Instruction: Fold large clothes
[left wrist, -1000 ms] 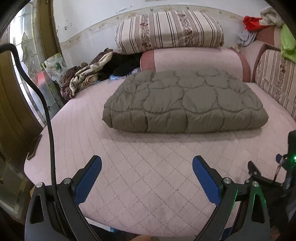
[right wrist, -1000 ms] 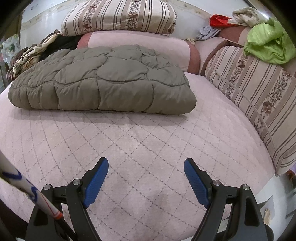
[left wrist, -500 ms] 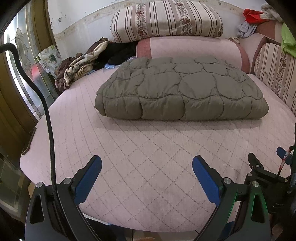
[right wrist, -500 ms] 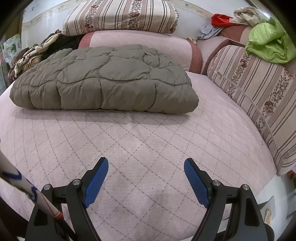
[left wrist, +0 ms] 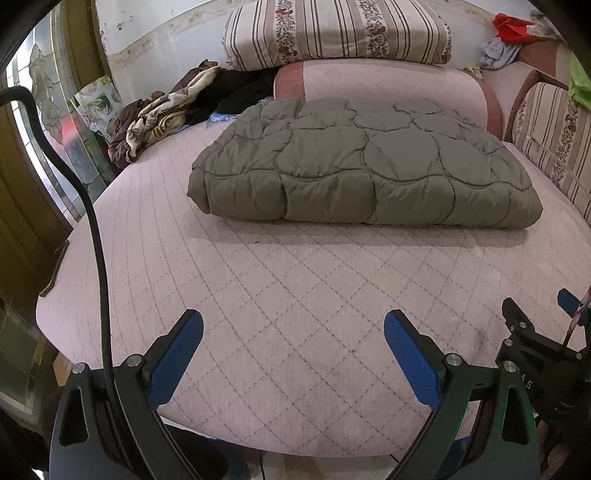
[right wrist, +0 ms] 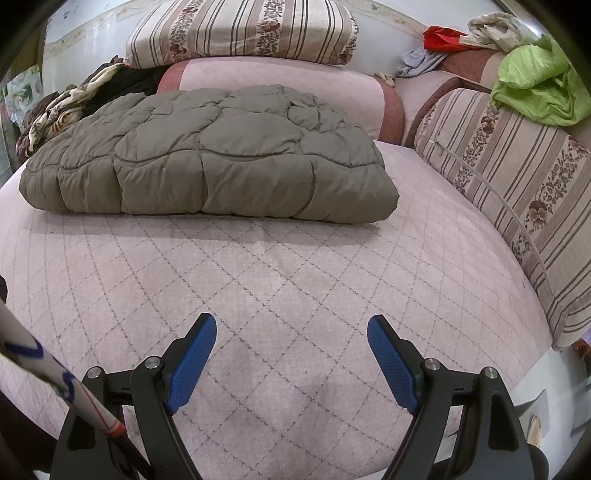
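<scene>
An olive-grey quilted puffer garment [left wrist: 365, 166] [right wrist: 207, 158] lies folded into a flat rectangle on the far half of a pink quilted bed [left wrist: 280, 295] [right wrist: 280, 266]. Over the near part of the bed my left gripper [left wrist: 293, 325] stands open, nothing between its blue pads, well short of the garment. My right gripper [right wrist: 291, 326] is open too, empty, also a good way in front of the garment. At the lower right edge of the left wrist view, part of the right gripper [left wrist: 532, 332] shows.
Striped floral cushions [left wrist: 332, 33] [right wrist: 509, 177] line the back and right of the bed. A heap of dark and patterned clothes [left wrist: 162, 118] lies at the back left, red, white and green cloths [right wrist: 532, 88] at the back right. A glass door [left wrist: 44, 122] stands left.
The left wrist view has tipped and shifted so the garment sits slightly higher and nearer the frame's middle. The right wrist view is nearly unchanged. Both grippers stay open.
</scene>
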Demonstrator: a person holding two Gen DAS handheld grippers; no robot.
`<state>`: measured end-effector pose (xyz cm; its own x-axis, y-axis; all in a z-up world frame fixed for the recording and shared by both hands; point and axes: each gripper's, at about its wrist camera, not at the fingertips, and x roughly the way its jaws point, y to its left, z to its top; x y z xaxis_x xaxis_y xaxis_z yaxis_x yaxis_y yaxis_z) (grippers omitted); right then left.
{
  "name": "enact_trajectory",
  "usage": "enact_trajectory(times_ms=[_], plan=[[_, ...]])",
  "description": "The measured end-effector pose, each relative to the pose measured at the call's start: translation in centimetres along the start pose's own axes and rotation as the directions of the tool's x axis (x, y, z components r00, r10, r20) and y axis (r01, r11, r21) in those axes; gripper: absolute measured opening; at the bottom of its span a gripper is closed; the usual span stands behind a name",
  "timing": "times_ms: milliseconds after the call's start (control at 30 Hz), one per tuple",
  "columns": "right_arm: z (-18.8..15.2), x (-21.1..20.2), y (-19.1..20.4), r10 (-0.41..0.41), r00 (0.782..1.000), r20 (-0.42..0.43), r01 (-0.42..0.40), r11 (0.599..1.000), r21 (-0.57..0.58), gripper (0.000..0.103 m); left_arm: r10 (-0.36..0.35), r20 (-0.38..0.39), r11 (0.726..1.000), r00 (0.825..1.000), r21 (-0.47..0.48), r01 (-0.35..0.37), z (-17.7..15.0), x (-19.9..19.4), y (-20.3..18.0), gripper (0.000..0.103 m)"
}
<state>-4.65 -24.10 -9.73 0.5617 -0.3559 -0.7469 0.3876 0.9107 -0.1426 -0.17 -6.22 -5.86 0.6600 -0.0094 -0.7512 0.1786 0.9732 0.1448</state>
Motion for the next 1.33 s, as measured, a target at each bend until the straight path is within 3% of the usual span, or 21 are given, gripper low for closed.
enact_trajectory(times_ms=[1333], plan=[[0.1,-0.1,0.1,-0.004,1.000,0.009,0.004,1.000,0.002,0.088,-0.062,-0.098,0.998,0.993,-0.028,0.059,-0.7,2.0,-0.2,0.098]])
